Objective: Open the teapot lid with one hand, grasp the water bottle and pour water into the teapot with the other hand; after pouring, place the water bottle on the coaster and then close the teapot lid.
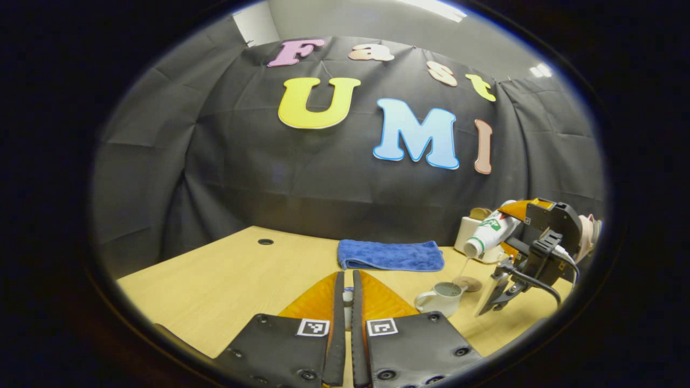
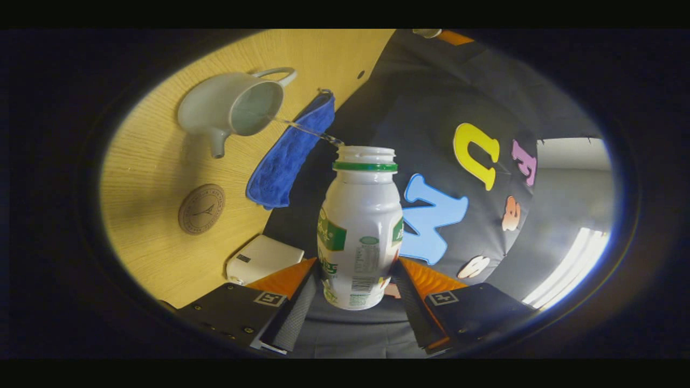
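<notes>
R gripper (image 2: 357, 302) at bottom centre of the right gripper view, both fingers clamped on bottle (image 2: 360, 231), uncapped, tipped toward teapot (image 2: 232, 108) at upper left. Thin water stream (image 2: 302, 129) runs from bottle mouth into open pot. Coaster (image 2: 201, 209) sits at mid left on table (image 2: 145, 178), bare, apart from pot. Blue cloth (image 2: 288, 156) just beside pot; white box (image 2: 264, 257) lower left.

L gripper (image 1: 347, 302) at bottom centre of the left gripper view, fingers narrow, nearly closed on a small pale item, prob. the lid (image 1: 347, 296), but can't tell for sure.
</notes>
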Demonstrator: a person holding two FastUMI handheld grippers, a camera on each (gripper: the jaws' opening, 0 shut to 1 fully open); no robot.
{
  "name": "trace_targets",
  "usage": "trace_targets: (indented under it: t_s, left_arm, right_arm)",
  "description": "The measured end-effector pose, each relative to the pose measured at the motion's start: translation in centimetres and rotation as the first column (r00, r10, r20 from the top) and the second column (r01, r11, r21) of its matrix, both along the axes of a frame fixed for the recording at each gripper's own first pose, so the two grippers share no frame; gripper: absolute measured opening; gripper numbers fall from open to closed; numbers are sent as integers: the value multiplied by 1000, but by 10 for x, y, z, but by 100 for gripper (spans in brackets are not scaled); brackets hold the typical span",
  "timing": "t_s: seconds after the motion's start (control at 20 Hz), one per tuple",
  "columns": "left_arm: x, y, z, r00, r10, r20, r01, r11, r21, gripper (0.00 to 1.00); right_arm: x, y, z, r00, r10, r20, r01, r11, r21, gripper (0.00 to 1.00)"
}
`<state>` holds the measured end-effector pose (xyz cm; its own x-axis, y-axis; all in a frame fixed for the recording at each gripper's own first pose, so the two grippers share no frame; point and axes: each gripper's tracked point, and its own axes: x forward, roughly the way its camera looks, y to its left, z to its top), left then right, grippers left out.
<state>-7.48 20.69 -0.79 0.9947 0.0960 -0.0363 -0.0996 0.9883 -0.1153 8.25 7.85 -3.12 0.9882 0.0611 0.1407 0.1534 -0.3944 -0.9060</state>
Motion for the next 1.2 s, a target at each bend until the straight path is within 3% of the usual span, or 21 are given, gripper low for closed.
trace_targets:
  t_s: [0.3, 0.35, 0.7, 1.0, 1.2]
  left_arm:
    - [-1, 1, 0, 1000, 3, 1, -3, 1000, 1, 15]
    - [-1, 1, 1, 1000, 3, 2, -3, 1000, 1, 11]
    - [-1, 2, 1, 1000, 5, 2, -5, 1000, 4, 15]
    - [-1, 4, 0, 1000, 6, 1, -6, 1000, 1, 11]
    - [-1, 4, 2, 1000, 7, 4, -7, 1000, -4, 15]
  right_arm:
    - [1, 5, 3, 1000, 14, -3, -14, 1000, -26, 80]
    - [0, 5, 2, 1000, 14, -3, -14, 1000, -27, 80]
    - [0, 5, -4, 1000, 13, -21, -13, 1000, -7, 80]
    - [-1, 0, -37, 994, -6, -107, 22, 988, 150, 80]
    - [-5, -1, -60, 987, -13, -163, 65, 945, 319, 80]
